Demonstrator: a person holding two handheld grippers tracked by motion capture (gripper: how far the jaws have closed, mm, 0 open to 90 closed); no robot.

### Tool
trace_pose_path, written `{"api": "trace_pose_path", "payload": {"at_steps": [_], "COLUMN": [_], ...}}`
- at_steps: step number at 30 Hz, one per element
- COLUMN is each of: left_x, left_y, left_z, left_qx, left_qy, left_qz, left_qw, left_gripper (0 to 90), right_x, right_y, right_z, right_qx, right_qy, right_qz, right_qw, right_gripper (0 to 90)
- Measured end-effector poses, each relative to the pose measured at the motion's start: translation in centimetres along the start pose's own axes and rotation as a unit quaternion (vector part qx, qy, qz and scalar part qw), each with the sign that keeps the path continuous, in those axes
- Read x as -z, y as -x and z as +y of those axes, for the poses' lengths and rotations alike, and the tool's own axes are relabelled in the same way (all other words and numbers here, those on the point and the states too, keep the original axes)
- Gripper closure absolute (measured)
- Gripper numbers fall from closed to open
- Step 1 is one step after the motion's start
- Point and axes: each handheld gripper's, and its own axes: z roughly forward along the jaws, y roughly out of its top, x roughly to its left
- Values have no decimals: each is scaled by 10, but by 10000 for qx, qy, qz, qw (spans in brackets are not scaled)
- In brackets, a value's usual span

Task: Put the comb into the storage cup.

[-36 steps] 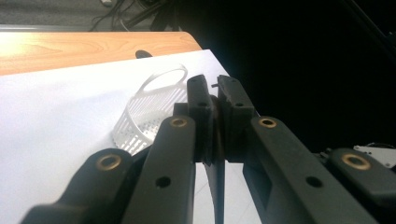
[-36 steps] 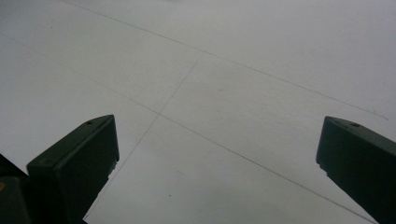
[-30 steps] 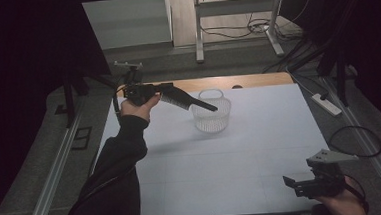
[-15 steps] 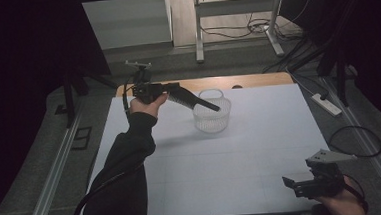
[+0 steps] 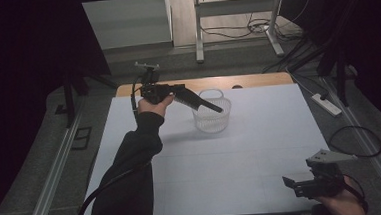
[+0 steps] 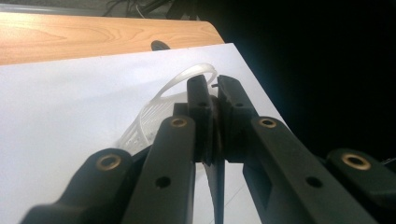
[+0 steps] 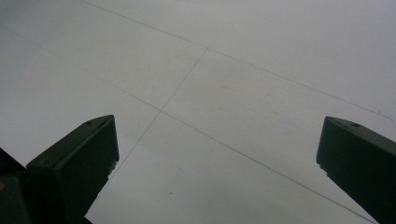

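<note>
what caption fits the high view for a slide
Left tongs, shut, reach over a clear basket on the white table; right tongs wait open.

Translucent ribbed plastic basket (image 5: 212,117); matt white paper sheet (image 5: 242,169); wooden table (image 5: 257,80)

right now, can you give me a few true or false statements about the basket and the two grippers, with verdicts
1. The left gripper has its jaws shut. True.
2. The left gripper's tips are over the clear basket. True.
3. The right gripper is shut on the basket. False: its jaws stand wide apart over the bare white sheet, far from the basket.
4. The basket lies tipped on its side. False: it stands upright on the white sheet.
5. The basket sits at the table's far end, near the bare wooden strip. True.
</note>
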Motion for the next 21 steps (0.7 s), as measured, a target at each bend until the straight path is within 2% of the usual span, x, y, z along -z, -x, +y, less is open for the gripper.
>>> {"api": "trace_pose_path", "payload": {"at_steps": [21], "left_x": [-27], "left_y": [-9], "left_z": [-7], "left_qx": [136], "left_qy": [-62], "left_qz": [98], "left_qw": [9998], "left_gripper": [840], "right_x": [-1], "right_y": [0], "right_z": [0], "right_qx": [32], "right_qy": [-27], "right_qz": [-16], "right_qw": [10000], "right_gripper": [0]}}
